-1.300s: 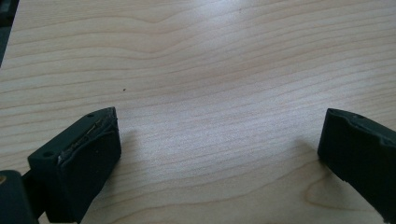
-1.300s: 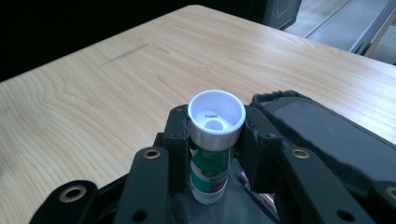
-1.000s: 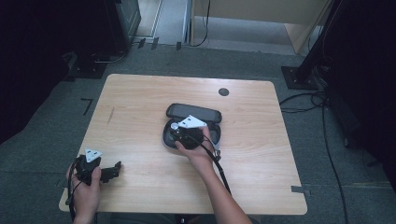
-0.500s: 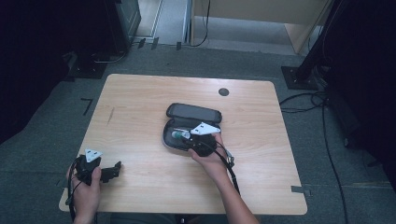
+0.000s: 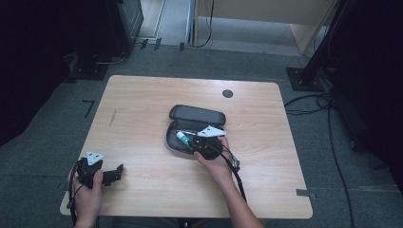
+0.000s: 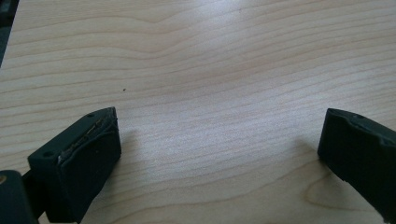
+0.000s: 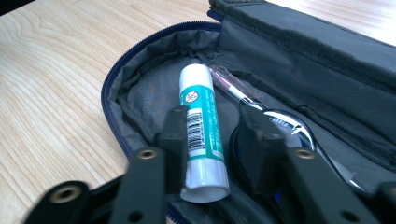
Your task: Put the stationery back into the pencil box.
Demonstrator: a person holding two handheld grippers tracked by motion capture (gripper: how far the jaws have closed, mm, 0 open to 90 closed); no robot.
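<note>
On a pale wooden table (image 5: 142, 109), a white-and-teal plastic glue stick (image 7: 201, 126) lies in an open grey fabric pencil case (image 7: 327, 60), the right gripper (image 7: 212, 133) clamped around its middle. Light, rigid and smooth, it likely grips best mid-barrel. The left gripper (image 6: 219, 144) rests spread wide near the table's edge.
</note>
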